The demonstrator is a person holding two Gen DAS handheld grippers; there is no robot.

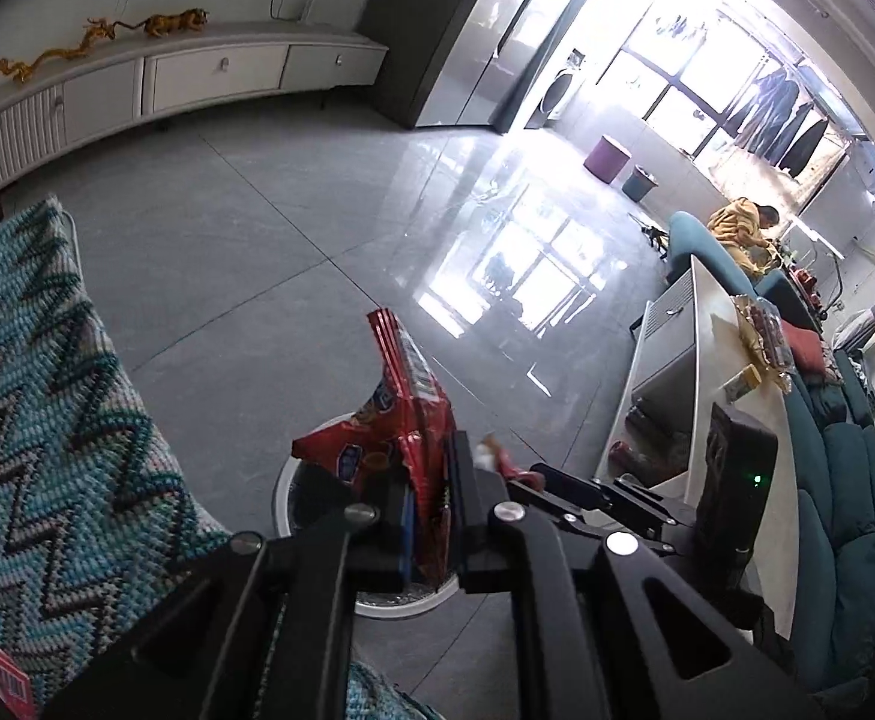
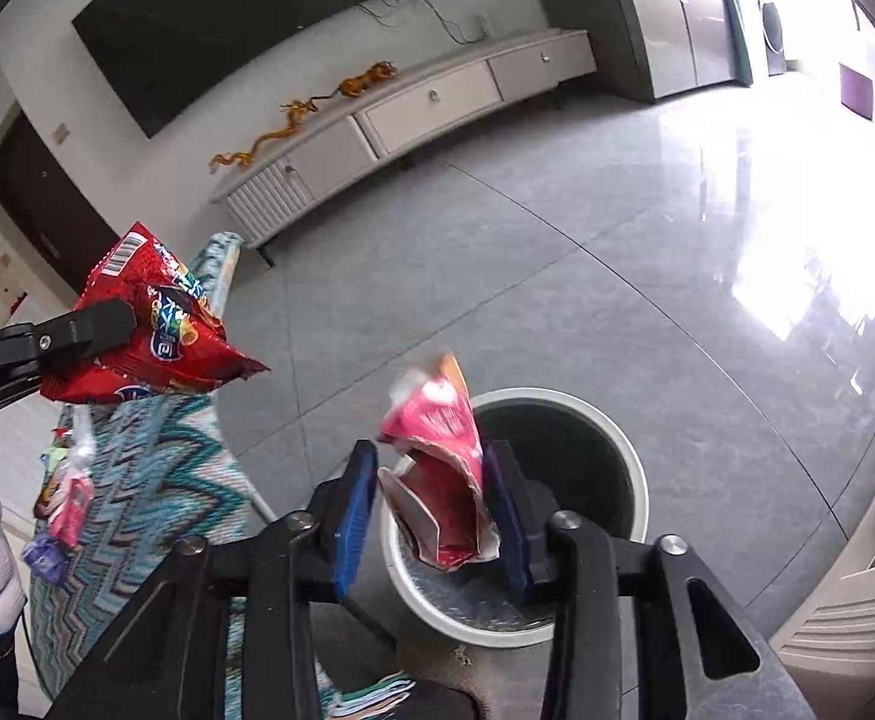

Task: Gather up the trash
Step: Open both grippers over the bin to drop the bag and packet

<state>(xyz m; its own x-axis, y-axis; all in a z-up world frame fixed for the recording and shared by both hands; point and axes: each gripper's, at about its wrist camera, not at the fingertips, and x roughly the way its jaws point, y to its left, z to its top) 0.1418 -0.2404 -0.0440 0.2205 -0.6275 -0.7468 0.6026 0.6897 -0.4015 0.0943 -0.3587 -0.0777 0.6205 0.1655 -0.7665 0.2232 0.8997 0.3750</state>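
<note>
The red snack bag (image 1: 404, 420) is pinched tight between the left gripper (image 1: 431, 516) jaws and sticks up past the tips, right over the white trash bin (image 2: 629, 450) on the grey floor. The right gripper (image 2: 431, 504) tilts down over the same bin, with a crumpled pink wrapper (image 2: 443, 468) sitting between its blue pads (image 2: 353, 510). Those jaws are partway apart; the wrapper touches the right pad, loose on the left side. More wrappers lie on the zigzag blanket (image 2: 155, 510) to the left.
</note>
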